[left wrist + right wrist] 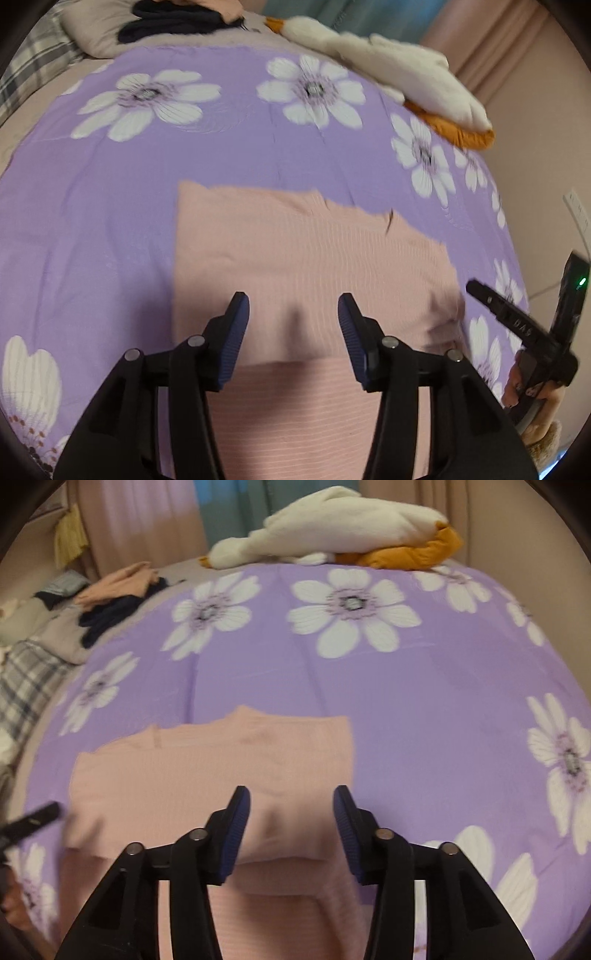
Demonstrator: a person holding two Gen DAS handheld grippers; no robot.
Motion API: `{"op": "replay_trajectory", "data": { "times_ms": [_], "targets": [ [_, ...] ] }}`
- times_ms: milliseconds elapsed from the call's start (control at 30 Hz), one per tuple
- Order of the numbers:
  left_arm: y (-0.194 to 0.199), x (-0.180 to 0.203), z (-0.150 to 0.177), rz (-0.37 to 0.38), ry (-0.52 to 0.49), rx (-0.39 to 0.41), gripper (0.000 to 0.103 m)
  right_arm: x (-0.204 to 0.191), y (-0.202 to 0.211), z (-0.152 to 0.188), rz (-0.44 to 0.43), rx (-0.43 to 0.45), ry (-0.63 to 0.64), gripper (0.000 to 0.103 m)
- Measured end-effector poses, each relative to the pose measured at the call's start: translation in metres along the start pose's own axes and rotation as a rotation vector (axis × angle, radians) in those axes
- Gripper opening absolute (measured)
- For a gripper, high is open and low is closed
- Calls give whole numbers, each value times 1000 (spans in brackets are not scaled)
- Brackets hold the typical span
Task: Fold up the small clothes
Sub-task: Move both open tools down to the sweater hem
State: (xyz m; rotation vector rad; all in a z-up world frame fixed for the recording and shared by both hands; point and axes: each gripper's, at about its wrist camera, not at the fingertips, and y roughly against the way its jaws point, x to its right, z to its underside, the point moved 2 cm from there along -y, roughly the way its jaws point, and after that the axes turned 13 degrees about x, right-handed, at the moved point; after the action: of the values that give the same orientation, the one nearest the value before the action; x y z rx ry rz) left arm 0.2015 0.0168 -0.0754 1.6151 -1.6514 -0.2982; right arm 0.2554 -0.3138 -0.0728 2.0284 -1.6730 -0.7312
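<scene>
My left gripper (pixel 293 332) hangs over the pink ribbed garment (pixel 295 251), its blue-padded fingers (pixel 236 332) spread wide and holding nothing. My right gripper (pixel 291 823) is the same above that garment (pixel 207 768): jaws well apart, empty. The garment lies folded on the purple flowered bedspread (pixel 110 192), an upper layer doubled over a lower one. From the left wrist I see my right gripper (pixel 524 325) just beside the garment's right edge, with fingers of my hand wrapped on its handle. The right wrist shows only a dark tip at the garment's left edge. Beyond the garment's far edge, a white and orange plush toy (pixel 351 524) lies on the bed, clearest from the right wrist, as is the heap of peach and navy clothes (pixel 118 590).
</scene>
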Motion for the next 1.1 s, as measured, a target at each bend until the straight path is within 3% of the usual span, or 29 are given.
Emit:
{"op": "replay_trajectory", "data": {
  "times_ms": [200, 533, 1100],
  "targets": [
    [-28, -3, 21, -19, 7, -82, 47, -10, -23, 13, -7, -72, 21, 47],
    [-34, -12, 28, -24, 39, -82, 43, -1, -33, 27, 7, -143, -35, 47],
    [-29, -23, 31, 11, 86, -86, 40, -6, -32, 38, 41, -136, 64, 47]
  ]
}}
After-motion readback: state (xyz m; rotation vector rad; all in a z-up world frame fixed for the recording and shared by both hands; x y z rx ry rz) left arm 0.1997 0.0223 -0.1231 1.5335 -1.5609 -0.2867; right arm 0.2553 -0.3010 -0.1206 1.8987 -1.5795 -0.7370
